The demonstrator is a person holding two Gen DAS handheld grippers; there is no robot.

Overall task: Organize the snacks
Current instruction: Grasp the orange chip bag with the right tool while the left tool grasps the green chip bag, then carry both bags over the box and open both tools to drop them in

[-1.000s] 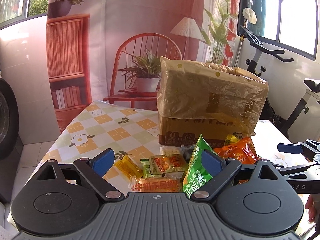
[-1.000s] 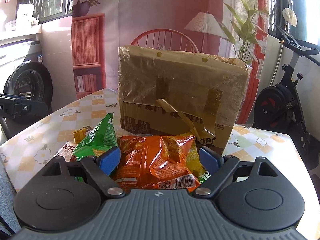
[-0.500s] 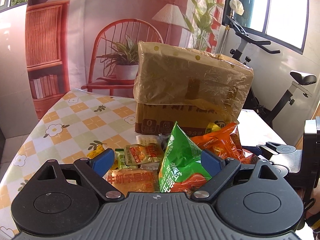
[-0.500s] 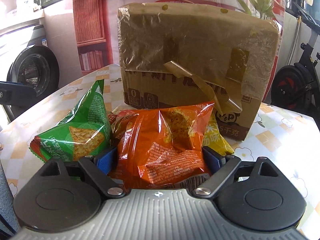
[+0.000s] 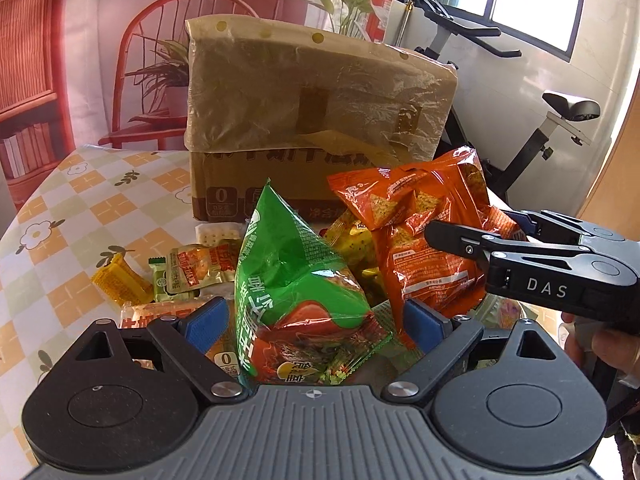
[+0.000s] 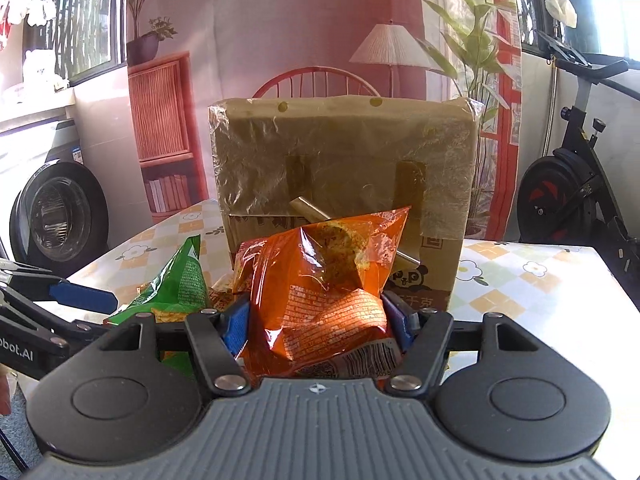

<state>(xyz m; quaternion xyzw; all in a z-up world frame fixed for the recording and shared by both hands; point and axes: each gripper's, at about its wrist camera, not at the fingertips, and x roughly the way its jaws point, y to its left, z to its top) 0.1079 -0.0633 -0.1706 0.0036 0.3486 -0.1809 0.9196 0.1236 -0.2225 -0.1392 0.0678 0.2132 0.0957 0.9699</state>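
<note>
My right tongs (image 6: 316, 326) are closing on the orange chip bag (image 6: 326, 296), pads pressing both its sides and lifting it off the pile so it can go into the cardboard box (image 6: 344, 184) beyond. My left tongs (image 5: 310, 318) stand open around the upright green snack bag (image 5: 292, 272), not yet squeezing, ready to take it next from the counter (image 5: 100, 208).
</note>
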